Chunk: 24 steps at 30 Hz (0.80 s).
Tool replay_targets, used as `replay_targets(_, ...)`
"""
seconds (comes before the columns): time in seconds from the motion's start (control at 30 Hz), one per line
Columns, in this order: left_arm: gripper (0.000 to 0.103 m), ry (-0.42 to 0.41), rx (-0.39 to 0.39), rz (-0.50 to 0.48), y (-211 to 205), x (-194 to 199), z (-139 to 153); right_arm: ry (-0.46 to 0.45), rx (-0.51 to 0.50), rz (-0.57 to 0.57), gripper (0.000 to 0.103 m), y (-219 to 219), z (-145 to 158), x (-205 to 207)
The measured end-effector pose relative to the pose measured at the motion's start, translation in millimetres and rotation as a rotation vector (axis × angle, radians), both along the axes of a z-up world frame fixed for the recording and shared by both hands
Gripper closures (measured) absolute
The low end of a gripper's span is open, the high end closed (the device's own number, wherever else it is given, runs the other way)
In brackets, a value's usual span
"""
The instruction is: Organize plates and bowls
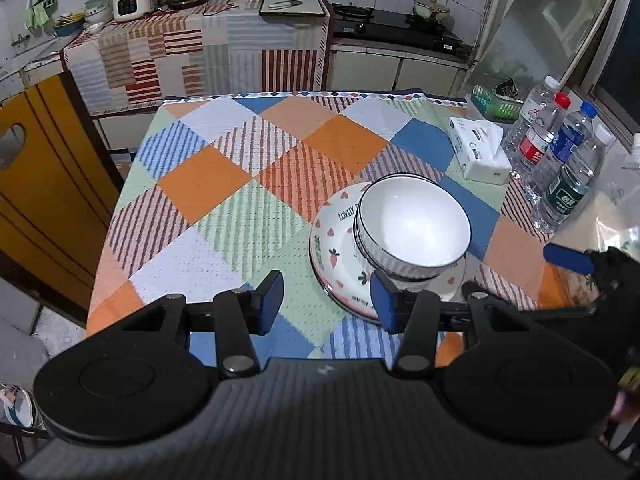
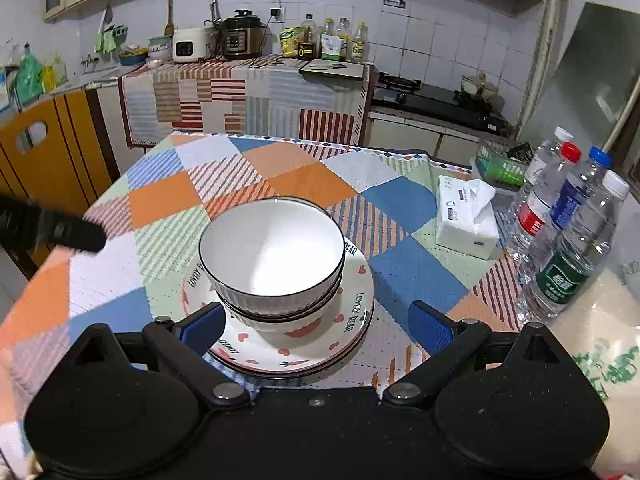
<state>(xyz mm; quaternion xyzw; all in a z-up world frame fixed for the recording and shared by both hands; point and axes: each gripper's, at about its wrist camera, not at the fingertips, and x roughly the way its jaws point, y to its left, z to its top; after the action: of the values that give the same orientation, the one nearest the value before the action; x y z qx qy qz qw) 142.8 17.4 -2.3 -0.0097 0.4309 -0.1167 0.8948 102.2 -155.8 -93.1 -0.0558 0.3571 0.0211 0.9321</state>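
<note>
Stacked bowls [image 2: 272, 256] on plates [image 2: 352, 320] sit ahead of right tool [image 2: 316, 326].

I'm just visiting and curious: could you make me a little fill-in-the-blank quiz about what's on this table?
1. The white bowls sit stacked on the ____.
2. The bottle with the red label has a ____ cap.
3. The tissue pack lies between the dishes and the ____.
4. The right gripper and left gripper are both ____, holding nothing.

Missing words: plates; red; bottles; open
</note>
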Motion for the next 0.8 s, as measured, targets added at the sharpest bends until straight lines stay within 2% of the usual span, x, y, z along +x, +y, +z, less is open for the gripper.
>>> replay_targets(0.13, 0.053, -0.01, 0.006, 0.012, 3, -16, 7, 0.007, 0.05, -0.023, 0.004, -9, 17, -10)
replay_targets(0.43, 0.044, -0.042, 0.034, 0.018, -1, -51, 18, -0.037, 0.018, -0.053, 0.004, -12, 51, -51)
replay_targets(0.8, 0.035, -0.045, 0.053, 0.041, 0, -73, 12, -0.029, 0.02, -0.049, 0.003, -3, 53, -75)
